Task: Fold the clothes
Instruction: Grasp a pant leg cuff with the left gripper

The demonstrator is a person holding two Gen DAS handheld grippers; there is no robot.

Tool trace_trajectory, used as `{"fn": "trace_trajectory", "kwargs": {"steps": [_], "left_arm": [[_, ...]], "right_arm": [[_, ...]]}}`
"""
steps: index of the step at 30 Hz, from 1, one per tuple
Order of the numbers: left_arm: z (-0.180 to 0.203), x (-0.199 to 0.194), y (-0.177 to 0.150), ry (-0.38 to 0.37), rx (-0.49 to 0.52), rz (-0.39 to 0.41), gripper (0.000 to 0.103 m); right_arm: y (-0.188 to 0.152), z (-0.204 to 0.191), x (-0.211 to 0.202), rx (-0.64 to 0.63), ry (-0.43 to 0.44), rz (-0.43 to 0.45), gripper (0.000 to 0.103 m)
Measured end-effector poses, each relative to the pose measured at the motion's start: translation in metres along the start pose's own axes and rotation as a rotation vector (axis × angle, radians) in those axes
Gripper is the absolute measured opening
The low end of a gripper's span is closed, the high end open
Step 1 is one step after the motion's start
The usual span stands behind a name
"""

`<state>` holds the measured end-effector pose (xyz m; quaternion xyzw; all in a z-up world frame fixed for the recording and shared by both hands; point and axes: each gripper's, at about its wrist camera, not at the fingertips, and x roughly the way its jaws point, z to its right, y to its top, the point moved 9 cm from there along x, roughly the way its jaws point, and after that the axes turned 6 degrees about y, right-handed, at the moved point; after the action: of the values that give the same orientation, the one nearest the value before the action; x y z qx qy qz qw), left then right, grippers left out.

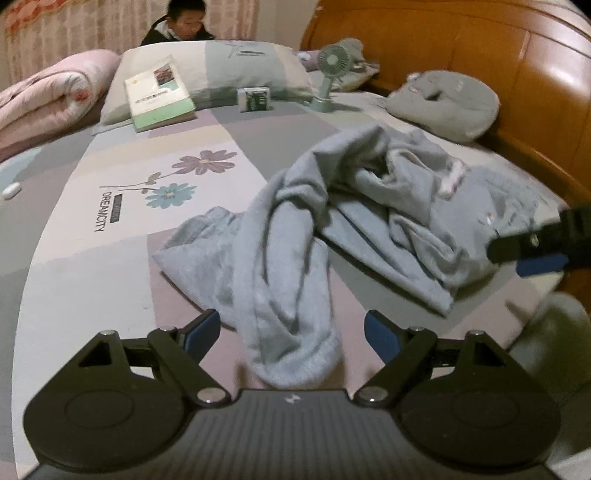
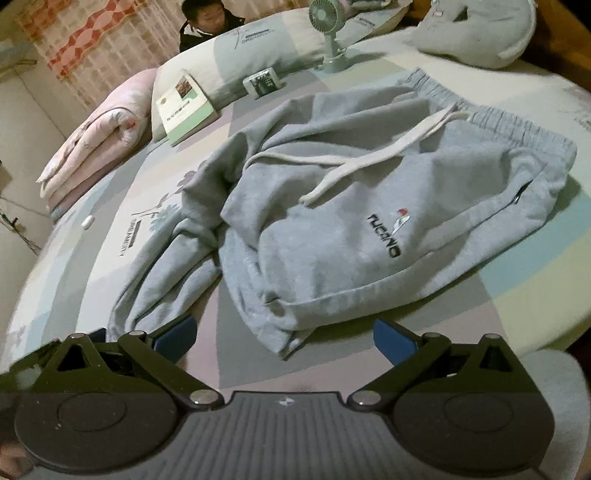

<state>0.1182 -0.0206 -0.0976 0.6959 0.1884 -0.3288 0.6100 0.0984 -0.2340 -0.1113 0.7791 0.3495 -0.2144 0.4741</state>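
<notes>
Light grey-blue sweatpants (image 1: 369, 206) lie crumpled on the bed. One leg trails toward me, and its cuff (image 1: 295, 354) rests between the spread fingers of my left gripper (image 1: 291, 332), which is open. In the right wrist view the pants (image 2: 351, 229) show a white drawstring (image 2: 369, 155), an elastic waistband (image 2: 517, 122) and a black logo. A folded edge (image 2: 284, 328) of them lies just ahead of my right gripper (image 2: 284, 338), which is open with nothing pinched. The right gripper's fingers (image 1: 517, 247) also appear at the right edge of the left wrist view, touching the pants.
The flowered bedsheet (image 1: 147, 206) has bare room at left. At the far end are a book (image 1: 159, 96), a small box (image 1: 255, 99), a green desk fan (image 1: 328, 70), a pink quilt (image 1: 44, 96), a grey cushion (image 1: 447, 103) and a wooden headboard (image 1: 498, 48). A person (image 1: 177, 26) sits behind the pillow.
</notes>
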Motion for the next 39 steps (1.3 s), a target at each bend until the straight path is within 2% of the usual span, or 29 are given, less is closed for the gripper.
{"fn": "trace_trajectory", "kwargs": {"steps": [4, 7, 10, 13, 18, 20, 23, 29, 30, 32, 34, 37, 39], "left_arm": [[-0.023, 0.015, 0.002, 0.128, -0.003, -0.057, 0.085], [-0.043, 0.019, 0.006, 0.187, 0.005, -0.073, 0.086], [-0.067, 0.021, 0.014, 0.289, 0.039, -0.074, 0.086], [-0.087, 0.026, 0.023, 0.339, 0.039, -0.100, 0.083], [-0.094, 0.022, 0.036, 0.373, 0.104, -0.069, 0.083], [-0.087, 0.018, 0.038, 0.323, 0.079, -0.070, 0.084], [-0.060, 0.009, 0.035, 0.206, 0.062, -0.065, 0.085], [0.017, -0.009, 0.031, -0.050, 0.104, 0.004, 0.085], [0.031, -0.007, 0.029, -0.113, 0.117, -0.002, 0.085], [0.048, 0.000, 0.022, -0.189, 0.133, -0.033, 0.085], [0.059, 0.015, 0.013, -0.225, 0.156, -0.079, 0.085], [0.052, 0.041, 0.006, -0.192, 0.132, -0.140, 0.084], [0.041, 0.049, 0.006, -0.191, 0.084, -0.149, 0.084]], "right_arm": [[0.002, 0.004, 0.000, -0.009, -0.021, 0.010, 0.103], [0.003, 0.008, -0.001, -0.015, -0.036, 0.018, 0.103], [0.005, 0.012, 0.000, -0.016, -0.044, 0.025, 0.103], [0.006, 0.015, 0.001, -0.016, -0.047, 0.027, 0.103], [0.006, 0.016, 0.006, -0.013, -0.045, 0.016, 0.103], [0.005, 0.014, 0.006, -0.018, -0.039, 0.013, 0.103], [0.003, 0.008, 0.008, -0.041, -0.035, 0.009, 0.103], [-0.001, 0.002, 0.012, -0.067, -0.030, -0.012, 0.103], [0.000, 0.002, 0.011, -0.068, -0.032, -0.011, 0.103], [0.000, 0.004, 0.009, -0.064, -0.037, -0.005, 0.103], [0.001, 0.008, 0.006, -0.052, -0.044, 0.003, 0.103], [0.003, 0.012, 0.003, -0.045, -0.055, 0.012, 0.103], [0.003, 0.013, 0.001, -0.046, -0.062, 0.015, 0.103]]}}
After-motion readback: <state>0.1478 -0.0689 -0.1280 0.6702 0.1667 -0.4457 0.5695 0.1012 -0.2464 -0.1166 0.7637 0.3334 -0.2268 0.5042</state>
